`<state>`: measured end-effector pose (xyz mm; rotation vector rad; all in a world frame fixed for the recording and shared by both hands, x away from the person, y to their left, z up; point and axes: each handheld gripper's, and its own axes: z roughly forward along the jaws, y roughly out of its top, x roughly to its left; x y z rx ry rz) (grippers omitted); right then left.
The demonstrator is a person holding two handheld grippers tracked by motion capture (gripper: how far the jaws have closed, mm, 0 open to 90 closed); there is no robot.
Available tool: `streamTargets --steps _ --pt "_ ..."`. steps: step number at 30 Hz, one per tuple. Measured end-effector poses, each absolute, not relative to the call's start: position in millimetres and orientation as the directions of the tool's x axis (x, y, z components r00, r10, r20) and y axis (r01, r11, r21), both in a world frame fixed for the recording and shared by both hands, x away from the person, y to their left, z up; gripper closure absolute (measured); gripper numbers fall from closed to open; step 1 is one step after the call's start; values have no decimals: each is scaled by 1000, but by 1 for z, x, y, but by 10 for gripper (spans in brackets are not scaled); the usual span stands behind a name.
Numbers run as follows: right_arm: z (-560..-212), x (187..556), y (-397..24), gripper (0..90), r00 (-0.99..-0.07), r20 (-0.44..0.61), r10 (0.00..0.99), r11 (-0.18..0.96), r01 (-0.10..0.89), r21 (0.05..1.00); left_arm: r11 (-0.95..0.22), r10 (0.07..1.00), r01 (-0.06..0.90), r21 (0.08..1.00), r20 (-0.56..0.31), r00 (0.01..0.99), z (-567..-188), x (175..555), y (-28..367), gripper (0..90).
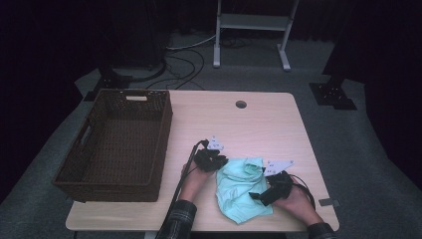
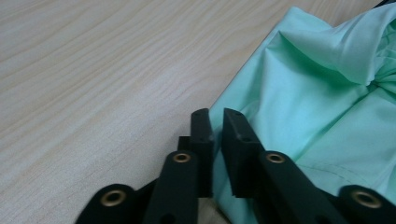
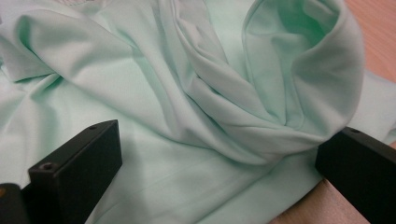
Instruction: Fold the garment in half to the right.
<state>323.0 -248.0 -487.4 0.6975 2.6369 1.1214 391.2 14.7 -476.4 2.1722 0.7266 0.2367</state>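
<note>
L gripper (image 2: 217, 128) clamped on mint cloth's (image 1: 241, 191) edge; R gripper (image 3: 219, 168) gaped wide over it, gripping nothing. Cloth lay crumpled on table (image 1: 268, 124), basket (image 1: 117, 144) w/o contents: most work left.

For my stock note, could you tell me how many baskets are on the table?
1. The basket sits on the table's left side, left of the green cloth. Nothing suggests another is hidden.

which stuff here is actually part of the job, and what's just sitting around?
In the job:
mint-green garment
left gripper, shut on its edge
right gripper, open over it
wicker basket, probably

Lying about:
white frame and cables on the floor
</note>
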Motion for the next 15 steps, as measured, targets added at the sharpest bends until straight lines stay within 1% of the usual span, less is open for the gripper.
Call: streamTargets --steps 1,3,8,13,15 --pt "-487 323 -248 0 -871 8 492 603 347 719 -506 573 420 753 -71 817 -476 392 15 890" --pt "-487 323 -248 0 -871 7 491 603 346 719 -504 576 427 751 -77 814 -475 392 15 899" --pt "-487 323 -248 0 -871 8 492 603 347 718 -474 609 443 761 -80 789 -471 394 23 900" --pt "-487 323 -248 0 -871 7 492 603 347 718 -466 648 474 747 -76 757 -473 397 33 900" --pt "-487 323 -248 0 -871 7 492 603 347 718 -466 654 470 750 -67 754 -473 397 34 895"
